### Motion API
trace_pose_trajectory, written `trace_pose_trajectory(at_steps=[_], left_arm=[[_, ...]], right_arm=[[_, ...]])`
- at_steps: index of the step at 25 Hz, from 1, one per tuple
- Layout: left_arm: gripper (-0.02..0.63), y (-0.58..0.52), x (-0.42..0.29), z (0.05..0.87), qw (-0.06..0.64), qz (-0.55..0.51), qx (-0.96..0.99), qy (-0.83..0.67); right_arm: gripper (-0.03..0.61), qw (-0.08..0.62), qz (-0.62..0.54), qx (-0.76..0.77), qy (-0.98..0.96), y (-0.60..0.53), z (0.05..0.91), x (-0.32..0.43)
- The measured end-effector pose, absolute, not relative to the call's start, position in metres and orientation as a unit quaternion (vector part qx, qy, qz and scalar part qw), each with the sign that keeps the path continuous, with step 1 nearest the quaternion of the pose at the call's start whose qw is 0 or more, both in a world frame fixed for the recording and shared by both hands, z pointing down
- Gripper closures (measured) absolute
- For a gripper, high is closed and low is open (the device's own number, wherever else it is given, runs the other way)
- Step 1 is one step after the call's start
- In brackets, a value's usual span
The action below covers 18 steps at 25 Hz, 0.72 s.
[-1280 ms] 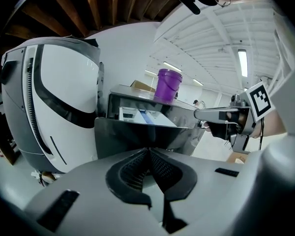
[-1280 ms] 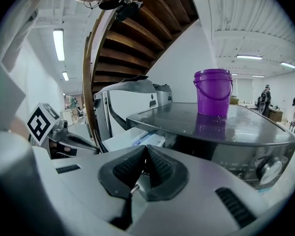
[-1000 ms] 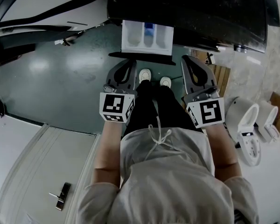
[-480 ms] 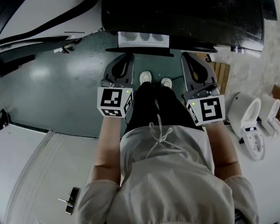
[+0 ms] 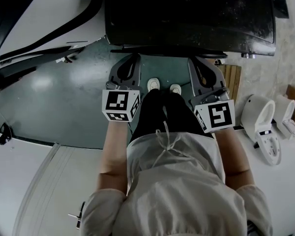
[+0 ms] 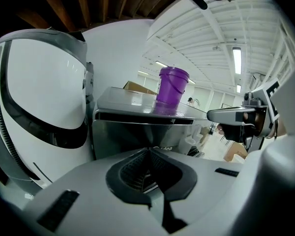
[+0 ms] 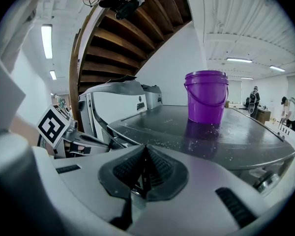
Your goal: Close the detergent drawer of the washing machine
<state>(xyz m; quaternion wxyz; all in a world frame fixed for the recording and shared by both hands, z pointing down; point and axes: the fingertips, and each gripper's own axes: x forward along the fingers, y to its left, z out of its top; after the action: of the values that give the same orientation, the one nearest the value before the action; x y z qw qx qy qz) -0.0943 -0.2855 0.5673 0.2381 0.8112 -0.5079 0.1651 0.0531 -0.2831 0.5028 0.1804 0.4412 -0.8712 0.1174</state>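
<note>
The washing machine (image 5: 187,14) is a dark-topped box at the top of the head view. No white drawer juts out from its front edge (image 5: 167,50), which looks flush. My left gripper (image 5: 129,63) is up against the front on the left, jaws shut with nothing between them. My right gripper (image 5: 199,65) is beside it on the right, also shut and holding nothing. In the left gripper view the shut jaw tips (image 6: 148,151) point at the machine's grey front panel (image 6: 132,132). The right gripper (image 7: 145,149) looks over the speckled lid (image 7: 206,132).
A purple bucket (image 7: 206,96) stands on the machine's lid. A white machine with a curved black-trimmed door (image 5: 39,14) stands to the left. White toilets (image 5: 258,119) and a wooden pallet (image 5: 233,80) are on the right. The person's feet (image 5: 162,85) are between the grippers.
The white detergent drawer, open a second ago, has slid into the machine and out of sight. Both grippers moved forward toward the machine's front.
</note>
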Motion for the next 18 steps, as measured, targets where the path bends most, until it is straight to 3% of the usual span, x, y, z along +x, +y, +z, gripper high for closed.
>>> trace_pose_trajectory(at_steps=[18], left_arm=[[0.595,-0.307,-0.097,0.568,0.267,0.125,0.801,-0.522]], right_arm=[[0.574,0.185,0.124,0.465,-0.857,-0.301,0.509,0.049]])
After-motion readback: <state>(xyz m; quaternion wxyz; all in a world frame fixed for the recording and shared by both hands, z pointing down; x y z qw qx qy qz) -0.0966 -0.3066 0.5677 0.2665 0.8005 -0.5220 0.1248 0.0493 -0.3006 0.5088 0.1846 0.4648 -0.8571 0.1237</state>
